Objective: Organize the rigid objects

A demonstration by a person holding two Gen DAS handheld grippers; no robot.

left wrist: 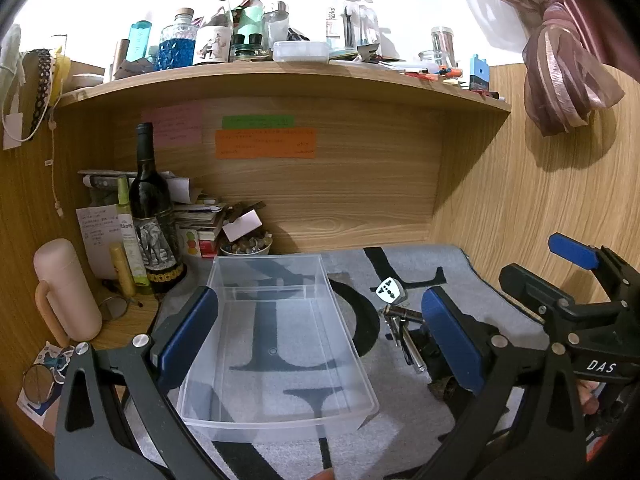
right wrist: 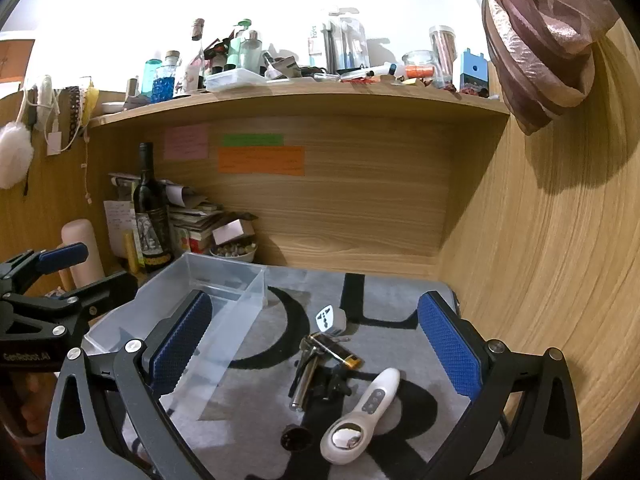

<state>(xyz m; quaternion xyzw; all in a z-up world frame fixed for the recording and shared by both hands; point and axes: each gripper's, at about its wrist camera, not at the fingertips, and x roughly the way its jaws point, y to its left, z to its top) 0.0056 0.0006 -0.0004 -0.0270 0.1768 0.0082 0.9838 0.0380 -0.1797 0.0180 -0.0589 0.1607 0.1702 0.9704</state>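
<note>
left tongs (left wrist: pixel 320 344) spread over bin (left wrist: pixel 276 412), right tongs (right wrist: pixel 316 352) wide

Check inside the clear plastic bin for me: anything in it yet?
Nothing shows inside the clear plastic bin; the grey mat's black lettering reads through its floor. In the right wrist view, the right gripper's finger covers part of the bin.

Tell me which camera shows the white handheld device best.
The right wrist view: the white handheld device lies whole on the mat, buttons visible. The left wrist view does not show it; its own finger covers that area.
</note>
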